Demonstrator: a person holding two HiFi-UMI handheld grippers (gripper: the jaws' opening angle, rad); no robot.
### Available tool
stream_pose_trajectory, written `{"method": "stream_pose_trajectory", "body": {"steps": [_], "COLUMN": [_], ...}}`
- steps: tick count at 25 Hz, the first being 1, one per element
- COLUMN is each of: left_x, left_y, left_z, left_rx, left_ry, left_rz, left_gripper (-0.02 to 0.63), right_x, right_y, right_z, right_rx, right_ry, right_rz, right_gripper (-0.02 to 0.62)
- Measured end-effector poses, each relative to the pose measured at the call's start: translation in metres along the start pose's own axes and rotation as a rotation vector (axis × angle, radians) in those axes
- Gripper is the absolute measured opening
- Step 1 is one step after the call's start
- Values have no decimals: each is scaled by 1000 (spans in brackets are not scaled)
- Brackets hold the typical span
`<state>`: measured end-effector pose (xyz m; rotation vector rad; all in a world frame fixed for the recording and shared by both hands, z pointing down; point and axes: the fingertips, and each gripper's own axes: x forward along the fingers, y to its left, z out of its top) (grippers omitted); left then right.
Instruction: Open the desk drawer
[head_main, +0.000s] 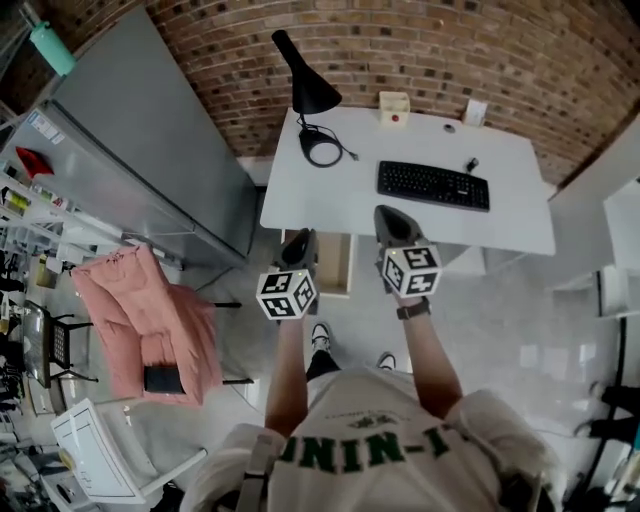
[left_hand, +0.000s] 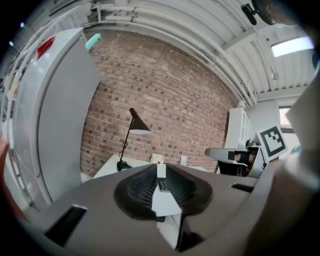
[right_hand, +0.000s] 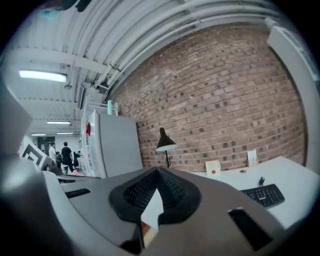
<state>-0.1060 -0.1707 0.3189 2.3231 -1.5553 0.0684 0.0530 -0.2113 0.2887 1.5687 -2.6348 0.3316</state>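
I stand in front of a white desk (head_main: 500, 225), both grippers held up level towards it and apart from it. Under the desk's front edge, between the two grippers, a pale wood-edged drawer unit (head_main: 335, 265) shows; I cannot tell how far it is pulled out. My left gripper (head_main: 300, 240) points at the desk's left part. In the left gripper view its jaws (left_hand: 161, 172) stand a narrow slit apart with nothing between them. My right gripper (head_main: 392, 215) is over the desk's front edge. In the right gripper view its tips (right_hand: 157, 172) meet and hold nothing.
On the desk are a black keyboard (head_main: 433, 184), a black lamp (head_main: 305, 85) with a coiled cable, and a small white box (head_main: 394, 107). A tall grey cabinet (head_main: 150, 130) stands left. A chair with a pink jacket (head_main: 140, 320) is at my left. A brick wall is behind.
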Motion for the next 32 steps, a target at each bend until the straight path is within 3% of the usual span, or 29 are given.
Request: {"method": "stream_pose_trajectory", "body": {"steps": [7,15,21,32], "left_x": [-5,6,20,39], "left_y": [-4,-3,-8,40], "left_z": [79,100,108,124], "left_rx": [245,201,229,234], "left_ry": [-109,-163,-185,-211], "left_rz": [96,79,42,-5], "left_gripper": [3,2,2,2], "right_x": [-5,-3,6,53], "right_y": [1,-14,-16,2], "right_z": [46,59,64,60], "right_rx": [-43,-59,-77,-76], "right_ry": [-98,-125,-124,-116], "right_rz": [2,-4,-7,-33], "right_gripper": [3,3,3,3]}}
